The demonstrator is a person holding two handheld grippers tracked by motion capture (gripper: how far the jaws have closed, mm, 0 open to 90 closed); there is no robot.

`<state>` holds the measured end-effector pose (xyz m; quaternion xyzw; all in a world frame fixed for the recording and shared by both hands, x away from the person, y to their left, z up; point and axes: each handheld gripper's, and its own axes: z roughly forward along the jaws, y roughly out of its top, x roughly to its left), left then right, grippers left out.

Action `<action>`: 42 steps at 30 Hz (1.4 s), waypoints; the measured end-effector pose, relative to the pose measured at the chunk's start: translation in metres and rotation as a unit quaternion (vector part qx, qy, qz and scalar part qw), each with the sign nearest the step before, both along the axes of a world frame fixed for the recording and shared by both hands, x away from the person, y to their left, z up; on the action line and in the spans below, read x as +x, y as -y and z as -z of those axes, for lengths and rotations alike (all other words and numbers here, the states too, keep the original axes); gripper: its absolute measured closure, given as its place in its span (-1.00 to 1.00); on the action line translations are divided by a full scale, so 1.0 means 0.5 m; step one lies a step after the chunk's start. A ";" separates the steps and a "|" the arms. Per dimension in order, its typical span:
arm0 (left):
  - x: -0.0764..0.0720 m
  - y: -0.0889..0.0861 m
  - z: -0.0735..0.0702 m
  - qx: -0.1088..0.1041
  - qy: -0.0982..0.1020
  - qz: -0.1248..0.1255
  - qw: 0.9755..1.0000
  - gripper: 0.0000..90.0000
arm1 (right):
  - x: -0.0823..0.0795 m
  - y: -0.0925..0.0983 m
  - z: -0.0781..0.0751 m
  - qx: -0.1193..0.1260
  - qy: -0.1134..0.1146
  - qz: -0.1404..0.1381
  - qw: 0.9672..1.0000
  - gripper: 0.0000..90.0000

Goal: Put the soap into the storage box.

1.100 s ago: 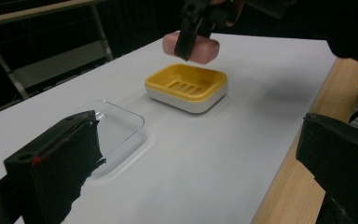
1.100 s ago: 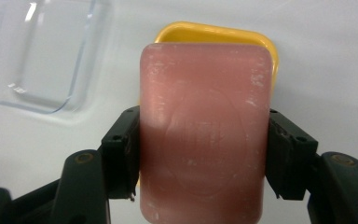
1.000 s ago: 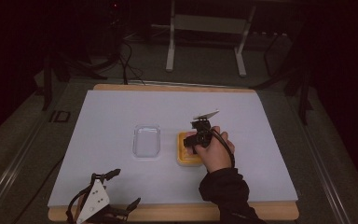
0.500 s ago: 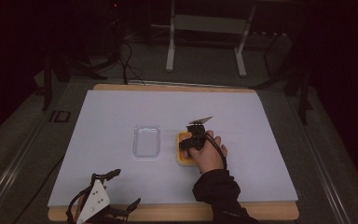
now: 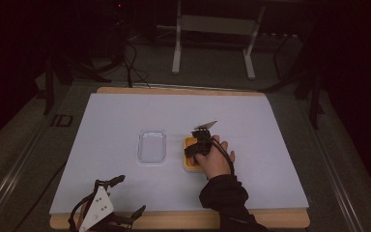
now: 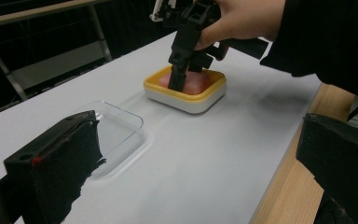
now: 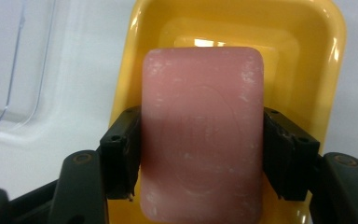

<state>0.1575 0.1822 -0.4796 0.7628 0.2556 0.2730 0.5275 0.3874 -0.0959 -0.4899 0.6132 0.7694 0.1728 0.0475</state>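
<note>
Right gripper [image 7: 203, 154] clamps a pink soap bar [image 7: 203, 135] inside the yellow dish [image 5: 191, 161] at mid-frame on the bench [image 5: 270, 145].

The bar is smooth with rounded corners and whitish scuffs, a jaw pressed on each long side. A clear plastic lid [image 5: 151, 146] lies flat just left of the dish, apart from it. The left gripper [image 5: 125, 200] rests at the bench's lower-left wooden edge, jaws wide and empty. White sheet lies open all around.

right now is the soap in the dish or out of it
In. The pink soap sits inside the yellow dish, whose rim surrounds it, with the right gripper jaws against its two sides. The clear lid lies beside the dish.
</note>
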 end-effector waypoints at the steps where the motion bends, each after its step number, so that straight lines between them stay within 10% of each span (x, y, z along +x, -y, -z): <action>1: 0.000 0.000 0.000 0.000 0.000 0.000 1.000 -0.99 | 0.001 0.002 -0.002 0.004 -0.003 -0.003 1.000 -0.19; 11: 0.000 0.001 0.001 0.002 0.001 0.000 1.000 -0.99 | -0.004 0.020 -0.045 0.014 0.042 -0.064 0.997 -0.33; 19: 0.001 0.002 0.001 0.004 0.000 -0.001 1.000 -0.99 | -0.007 0.058 -0.060 0.022 0.031 -0.201 0.979 -0.49; 42: 0.000 0.004 0.002 0.008 0.002 -0.002 1.000 -0.99 | -0.057 0.200 -0.120 0.049 0.081 -0.283 0.954 -0.54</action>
